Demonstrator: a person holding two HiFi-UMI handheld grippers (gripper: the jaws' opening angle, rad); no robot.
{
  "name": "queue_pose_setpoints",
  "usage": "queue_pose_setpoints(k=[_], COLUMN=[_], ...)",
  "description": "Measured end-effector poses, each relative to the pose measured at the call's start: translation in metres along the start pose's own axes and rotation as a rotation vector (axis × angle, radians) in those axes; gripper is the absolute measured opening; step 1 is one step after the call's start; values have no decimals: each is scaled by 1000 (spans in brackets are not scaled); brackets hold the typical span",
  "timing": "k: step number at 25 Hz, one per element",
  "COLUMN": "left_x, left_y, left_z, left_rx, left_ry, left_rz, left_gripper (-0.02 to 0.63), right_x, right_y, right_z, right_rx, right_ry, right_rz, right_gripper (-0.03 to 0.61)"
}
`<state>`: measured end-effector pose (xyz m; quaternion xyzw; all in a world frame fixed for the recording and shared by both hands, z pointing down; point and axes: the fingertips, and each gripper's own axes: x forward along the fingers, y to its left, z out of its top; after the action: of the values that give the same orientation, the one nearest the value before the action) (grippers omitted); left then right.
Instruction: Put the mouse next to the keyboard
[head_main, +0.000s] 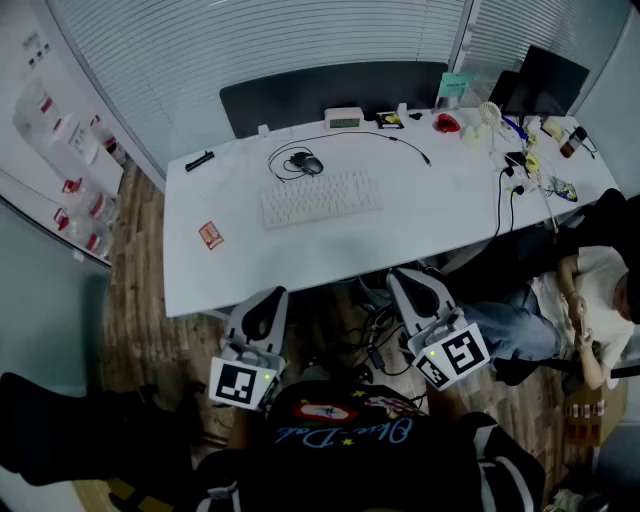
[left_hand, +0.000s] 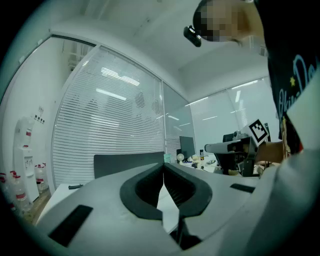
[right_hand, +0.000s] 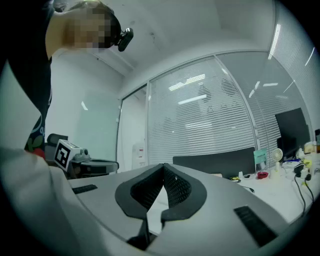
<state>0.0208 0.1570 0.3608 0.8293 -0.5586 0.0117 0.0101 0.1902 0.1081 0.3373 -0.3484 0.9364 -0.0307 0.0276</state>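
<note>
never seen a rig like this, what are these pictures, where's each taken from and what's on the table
No robot arm here: a person holds a two-jaw gripper in each hand. The head view is from a camera on their head, looking down at the white table. The other two are from cameras riding on the left gripper and right gripper, looking along their jaws; both are shut and empty. On the table lie a white keyboard, a black mouse just beyond it and a small red card.

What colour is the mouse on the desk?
Black. The mouse sits just behind the white keyboard, clearest in the head view.
</note>
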Motion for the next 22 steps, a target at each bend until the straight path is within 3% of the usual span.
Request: queue_pose_setpoints(k=[12,22], left_x=[0,9], left_y=[-12,-48], left_z=[1,-12], left_rx=[5,-9], left_ry=[5,10], left_rz=[38,85], left_gripper=[3,3], right_x=[-12,-36], right_y=[-16,-43], right_z=[1,-7], right_rx=[25,18], right_ry=[-28,-9], right_rz=[2,39], right_gripper=[0,2])
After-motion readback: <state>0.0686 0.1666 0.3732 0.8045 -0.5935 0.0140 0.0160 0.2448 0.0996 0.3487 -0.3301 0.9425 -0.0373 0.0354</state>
